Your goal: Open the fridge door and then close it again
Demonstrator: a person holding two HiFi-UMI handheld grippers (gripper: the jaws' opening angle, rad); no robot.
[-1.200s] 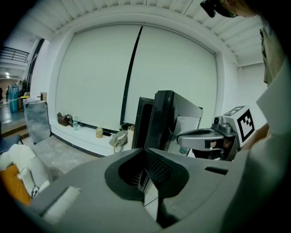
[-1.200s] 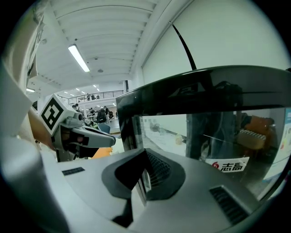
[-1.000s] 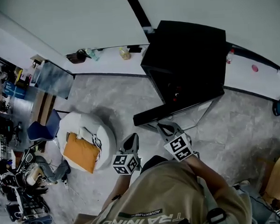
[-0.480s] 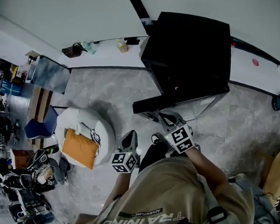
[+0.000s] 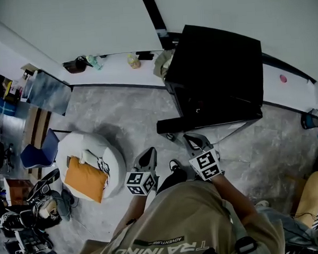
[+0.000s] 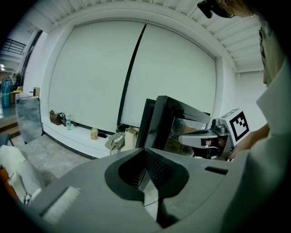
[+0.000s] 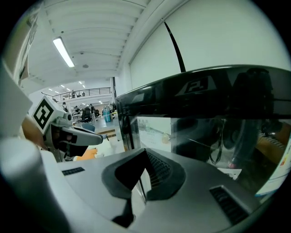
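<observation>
Black fridge (image 5: pixel 219 62): a tall cabinet against the pale wall, on the grey marbled floor (image 5: pixel 131 112), directly ahead of the person.
Glass fridge door (image 5: pixel 206 120): dark-framed. From above, its top edge lies along the cabinet front and juts past the left corner. Whether it is fully home cannot be told.
Right hand-held gripper (image 5: pixel 194 141): jaws together with nothing between them. The tips sit just short of the door's top edge, and contact cannot be determined.
Left hand-held gripper (image 5: pixel 149 156): jaws together and empty. It is held beside the right one, further back and clear of the door.
White ledge (image 5: pixel 119 75): runs along the wall foot left of the fridge and carries small bottles and a dark bag.
White round seat (image 5: pixel 104 148): on the floor to the person's left, with an orange cushion (image 5: pixel 86 178) lying on it.
</observation>
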